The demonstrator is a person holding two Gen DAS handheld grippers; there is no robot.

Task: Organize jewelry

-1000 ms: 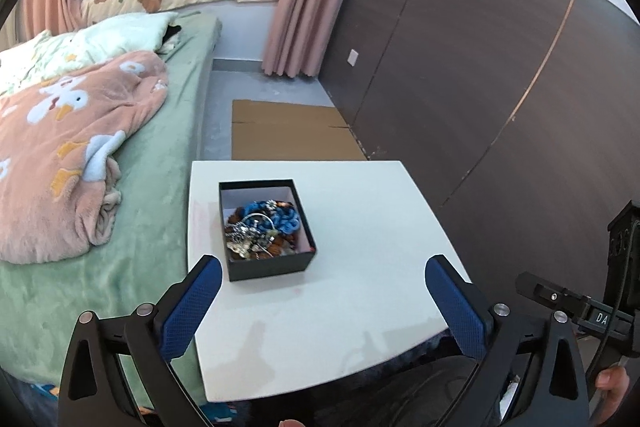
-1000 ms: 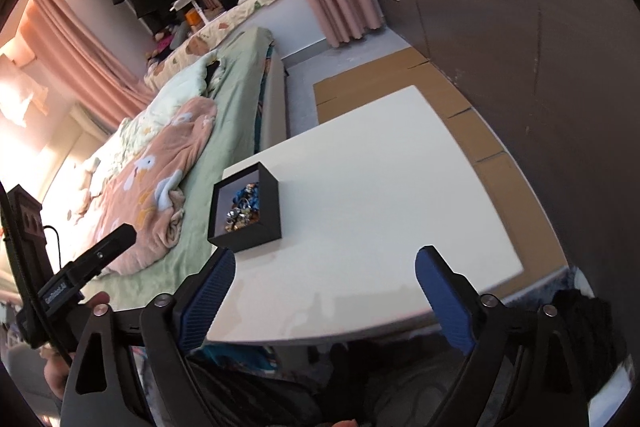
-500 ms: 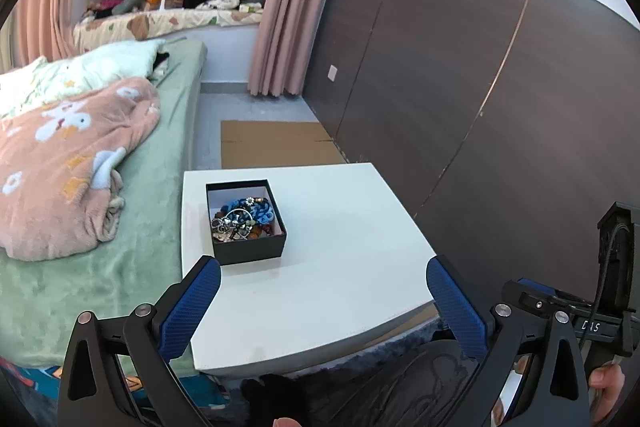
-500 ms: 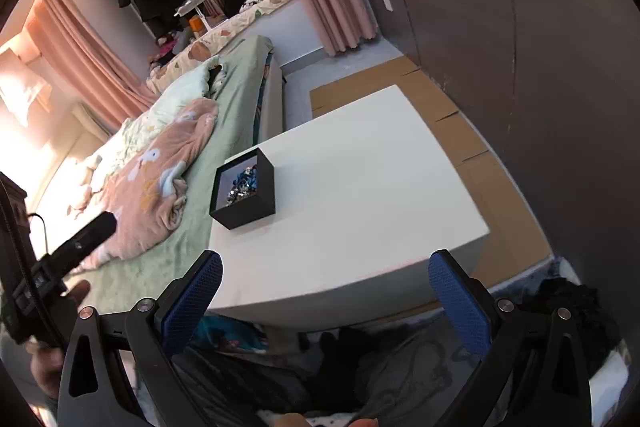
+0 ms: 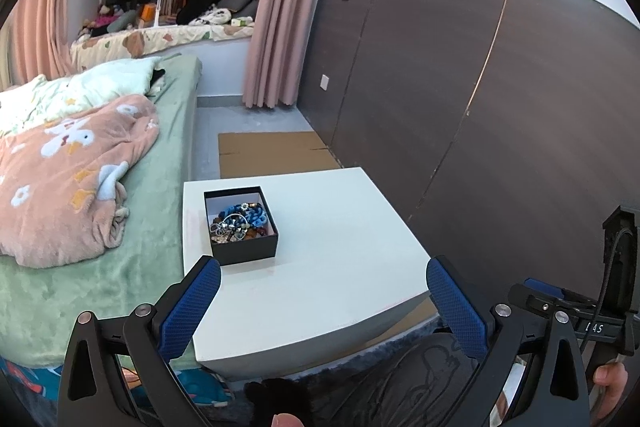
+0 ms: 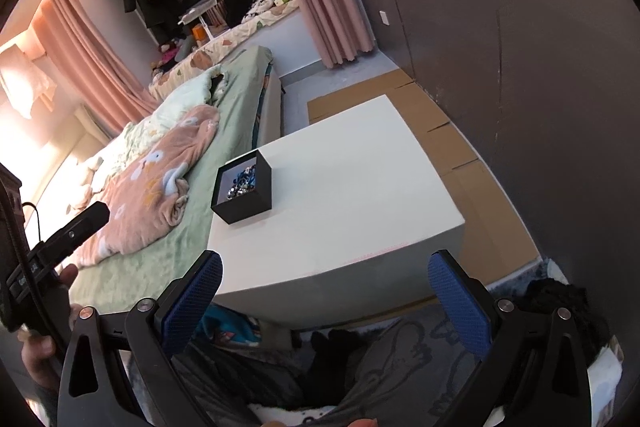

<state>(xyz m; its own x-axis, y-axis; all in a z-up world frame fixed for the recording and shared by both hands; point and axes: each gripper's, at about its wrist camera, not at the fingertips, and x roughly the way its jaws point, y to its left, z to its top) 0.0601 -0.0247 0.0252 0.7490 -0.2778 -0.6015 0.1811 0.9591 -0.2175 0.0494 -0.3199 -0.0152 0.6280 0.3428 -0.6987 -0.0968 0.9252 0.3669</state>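
On the near left part of the square white low table (image 5: 328, 259), beside the bed, stands a small open black cardboard box (image 5: 241, 223), upright, filled with a tangled heap of blue, silver and brown jewelry (image 5: 239, 221). The rest of the tabletop around it is bare. The left gripper (image 5: 323, 301), black-framed with blue textured pads, hangs above the table's near edge, pitched downward toward the box; its jaws stand wide apart with nothing between them, and the left pad sits just short of the box's near corner in the picture. The right gripper (image 6: 325, 301) hangs in the same downward pitch off the table's near edge, well apart from the box, its jaws spread fully and empty. A green bed (image 5: 160, 227) with a crumpled pink patterned blanket (image 5: 68, 179) lies to the left, flat brown cardboard (image 5: 276, 155) beyond the table, a dark panelled wall (image 5: 480, 107) to the right.
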